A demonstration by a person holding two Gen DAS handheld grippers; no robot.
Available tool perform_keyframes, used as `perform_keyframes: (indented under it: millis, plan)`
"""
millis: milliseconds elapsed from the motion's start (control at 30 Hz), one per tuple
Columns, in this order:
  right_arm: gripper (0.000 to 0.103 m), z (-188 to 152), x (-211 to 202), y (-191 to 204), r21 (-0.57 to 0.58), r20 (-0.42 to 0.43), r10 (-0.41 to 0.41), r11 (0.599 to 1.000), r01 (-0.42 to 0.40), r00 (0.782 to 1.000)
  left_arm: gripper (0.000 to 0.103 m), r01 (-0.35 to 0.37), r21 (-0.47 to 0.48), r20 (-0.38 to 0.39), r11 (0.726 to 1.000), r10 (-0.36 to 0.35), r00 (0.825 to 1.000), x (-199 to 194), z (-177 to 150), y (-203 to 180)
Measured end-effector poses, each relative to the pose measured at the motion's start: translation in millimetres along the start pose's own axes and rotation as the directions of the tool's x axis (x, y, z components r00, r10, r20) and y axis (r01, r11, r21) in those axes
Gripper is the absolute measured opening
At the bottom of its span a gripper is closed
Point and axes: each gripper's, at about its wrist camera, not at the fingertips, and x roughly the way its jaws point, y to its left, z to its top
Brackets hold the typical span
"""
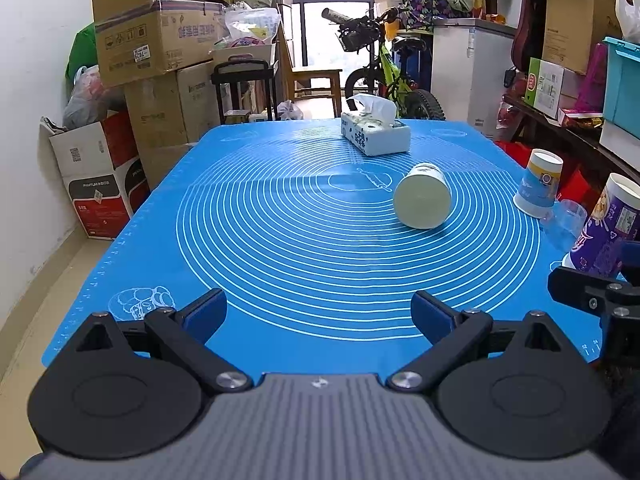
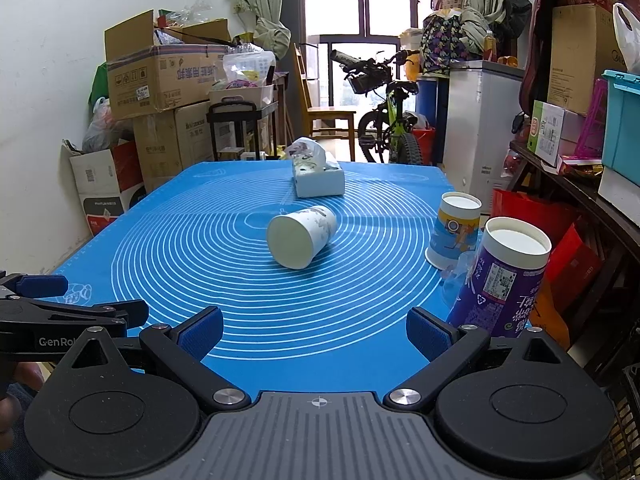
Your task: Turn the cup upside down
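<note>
A white paper cup lies on its side in the middle of the blue mat, its flat base facing me. It also shows in the right wrist view. My left gripper is open and empty above the mat's near edge, well short of the cup. My right gripper is open and empty, also at the near edge. The left gripper shows at the left edge of the right wrist view.
A tissue box sits at the mat's far side. At the right edge stand an upside-down blue-and-white cup, a purple cup and a clear plastic cup. Cardboard boxes, a bicycle and shelves surround the table.
</note>
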Motion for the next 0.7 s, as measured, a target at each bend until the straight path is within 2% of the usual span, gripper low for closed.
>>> perform_keyframes:
  millis: [700]
  plan:
    - [0.098, 1.2, 1.0, 0.8, -0.002, 0.000, -0.002, 1.000, 0.002, 1.000, 0.098, 0.000, 0.004, -0.004, 1.000, 0.000, 1.000, 1.4, 0.2, 1.5]
